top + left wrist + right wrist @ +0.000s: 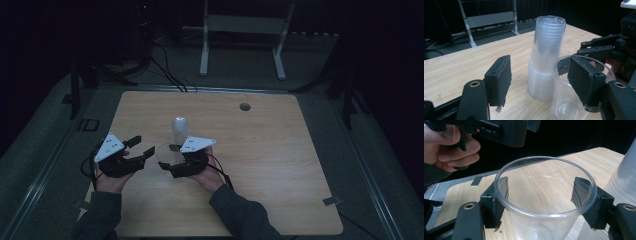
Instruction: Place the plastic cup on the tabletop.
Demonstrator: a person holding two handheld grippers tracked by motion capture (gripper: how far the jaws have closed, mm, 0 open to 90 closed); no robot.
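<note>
An upside-down stack of clear plastic cups (180,129) stands near the middle of the wooden table (280,165). Just in front of it a single clear cup (165,152) stands upright, and my right gripper (167,158) is shut on it. In the right gripper view the cup (536,225) sits between the two black pads, which press its wall below the rim. My left gripper (144,146) is open just left of the cup, holding nothing. In the left gripper view the stack (546,57) rises beyond the jaws and the held cup (566,100) sits behind the right jaw.
The table has a small round hole (244,106) at its far side. A white metal frame (240,30) and cables stand on the dark floor beyond. The room is dim. The right half of the table is bare wood.
</note>
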